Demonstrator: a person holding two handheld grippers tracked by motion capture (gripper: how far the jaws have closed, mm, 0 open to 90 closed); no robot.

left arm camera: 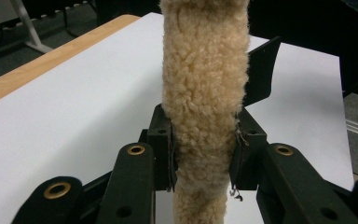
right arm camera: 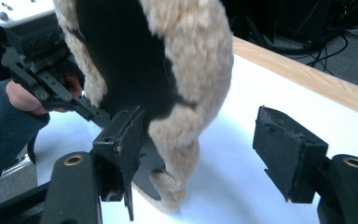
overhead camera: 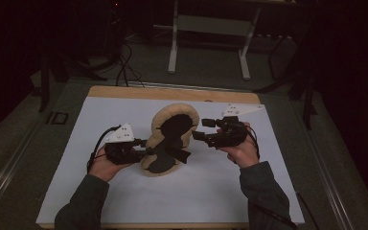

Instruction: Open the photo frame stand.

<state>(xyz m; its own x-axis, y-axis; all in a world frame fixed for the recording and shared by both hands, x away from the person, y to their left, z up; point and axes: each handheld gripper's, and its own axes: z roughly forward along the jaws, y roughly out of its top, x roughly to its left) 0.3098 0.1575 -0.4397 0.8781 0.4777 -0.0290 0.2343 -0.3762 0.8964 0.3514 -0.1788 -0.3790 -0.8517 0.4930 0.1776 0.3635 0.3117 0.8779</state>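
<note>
A cream fleece pad (overhead camera: pixel 170 139) with black lining and black straps stands upright on its edge on the white sheet (overhead camera: pixel 196 191). My left gripper (overhead camera: pixel 146 146) holds its lower left part, and both pads press into the fleece (left arm camera: pixel 205 84) from either side in the left gripper view (left arm camera: pixel 204 149). A black strap (left arm camera: pixel 261 70) sticks out behind the pad. My right gripper (overhead camera: pixel 199 132) is at the pad's right side with its jaws wide apart (right arm camera: pixel 209 140). One pad sits close against the fleece edge (right arm camera: pixel 191 60), the other well off it.
The white sheet covers a wooden table whose bare edge (overhead camera: pixel 172 93) shows at the back. Beyond it stand a light metal frame (overhead camera: pixel 211 43) and cables on the floor (overhead camera: pixel 124 67). The person's left hand and gripper (right arm camera: pixel 42 70) appear behind the pad.
</note>
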